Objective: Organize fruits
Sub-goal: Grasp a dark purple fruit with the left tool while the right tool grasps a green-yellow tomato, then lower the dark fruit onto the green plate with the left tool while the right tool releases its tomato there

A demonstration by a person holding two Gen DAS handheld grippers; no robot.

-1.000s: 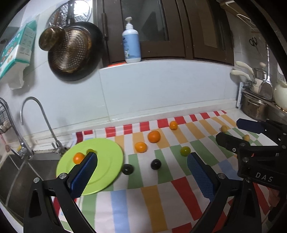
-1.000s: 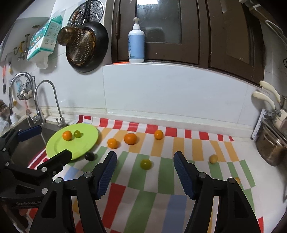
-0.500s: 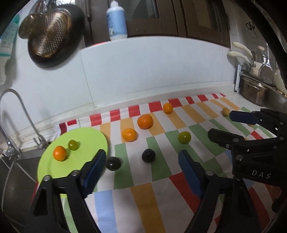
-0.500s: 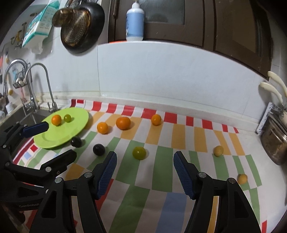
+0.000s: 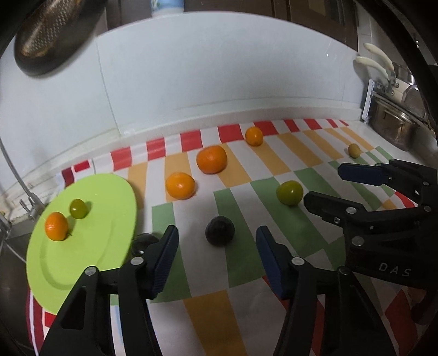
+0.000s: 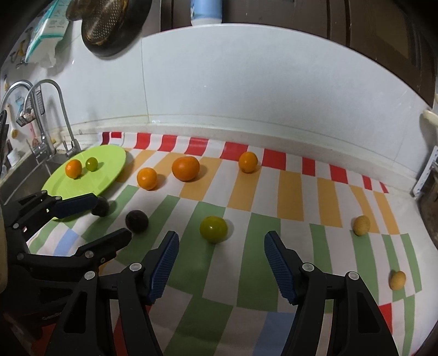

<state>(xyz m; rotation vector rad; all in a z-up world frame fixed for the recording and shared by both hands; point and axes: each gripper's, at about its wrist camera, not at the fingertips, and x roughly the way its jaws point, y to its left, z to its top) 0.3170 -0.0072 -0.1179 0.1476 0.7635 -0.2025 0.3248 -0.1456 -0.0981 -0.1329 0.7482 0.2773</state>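
I've got the left gripper (image 5: pixel 217 256) lined up w/ the dark fruit (image 5: pixel 219 230) on the table (image 5: pixel 241 263); jaws have just been closing but nothing's pinched yet. Right gripper (image 6: pixel 219 253) is released too, hanging over the green fruit (image 6: pixel 213 229). Risk: round fruit, one pad nudges first and it rolls off toward the green plate (image 5: pixel 90 263) or the 2nd dark fruit (image 5: pixel 143 241) by its rim. The two grippers sit close, could clash.

- A home kitchen, seen along its counter.
- A curved tap (image 6: pixel 52 109) stands over a steel sink (image 6: pixel 24 175) at the left.
- A dark pan (image 6: pixel 115 24) and strainer hang on the white wall.
- A steel pot (image 5: pixel 394 128) sits at the right.
- A striped cloth (image 6: pixel 273 197) covers the counter, with fruit lying on it.
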